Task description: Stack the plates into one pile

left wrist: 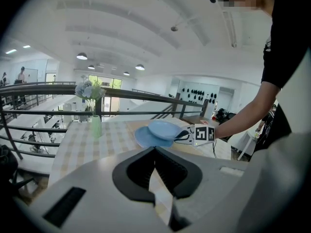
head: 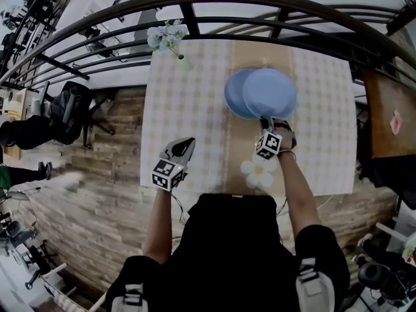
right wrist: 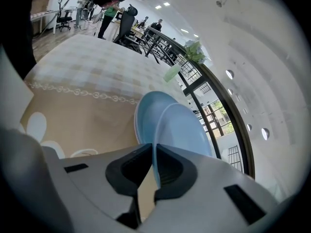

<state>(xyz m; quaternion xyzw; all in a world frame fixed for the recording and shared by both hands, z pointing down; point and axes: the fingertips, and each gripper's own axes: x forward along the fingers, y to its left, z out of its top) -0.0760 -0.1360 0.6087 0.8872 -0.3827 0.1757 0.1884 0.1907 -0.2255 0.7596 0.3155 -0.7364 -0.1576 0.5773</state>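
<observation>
1. Nearest, by the near edge of the table (head: 325,109) towards its left corner, the left hand-held gripper (head: 184,145) hangs with its jaws together and nothing between them. It seems to have no part in this step.
2. A flower-shaped mat (head: 259,173) lies at the near edge, right of the middle.
3. Just beyond the mat, the right hand-held gripper (head: 268,121) is clamped on the near rim of the upper plate (head: 272,91), the paler blue one. The right gripper view shows that rim pinched between the jaws.
4. The upper plate overlaps the right part of the lower plate (head: 234,96), which lies flat towards the middle of the far edge. Whether the two touch I cannot tell.
5. The step in hand looks like setting the second plate on the first. It is off-centre, so the next move likely calls for a shift towards the left edge until the rims line up, then a level lowering, and only then letting go.
6. Farthest, a vase of flowers (head: 170,36) stands at the far left corner, well apart from the plates.
</observation>
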